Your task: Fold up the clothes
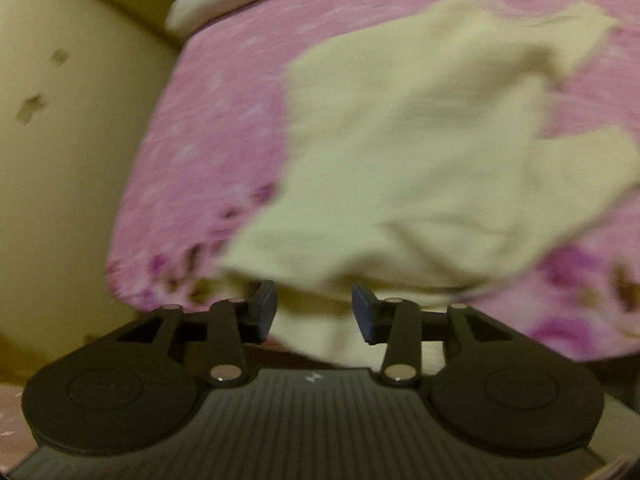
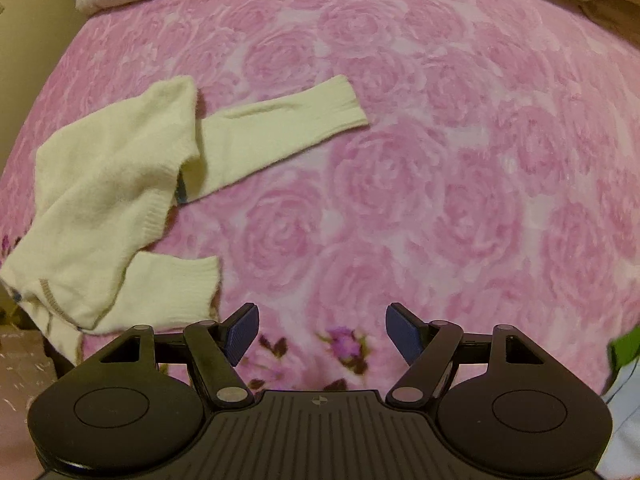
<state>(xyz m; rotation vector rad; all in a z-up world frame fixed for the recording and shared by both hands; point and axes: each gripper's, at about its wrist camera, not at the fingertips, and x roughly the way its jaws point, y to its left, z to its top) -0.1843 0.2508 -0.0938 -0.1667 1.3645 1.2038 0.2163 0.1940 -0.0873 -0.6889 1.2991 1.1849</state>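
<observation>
A cream sweater (image 2: pixel 108 184) lies crumpled on the near left part of the bed (image 2: pixel 400 160), one sleeve stretched toward the middle. The left gripper (image 1: pixel 314 312) hovers at its near edge, fingers apart, fabric between them but not pinched. The right gripper (image 2: pixel 320 332) hangs open over bare pink bedspread.

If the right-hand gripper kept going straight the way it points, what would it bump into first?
Most likely the pink rose-print bedspread. The right gripper stands open with nothing between its fingers, and the cream sweater lies off to its left.
</observation>
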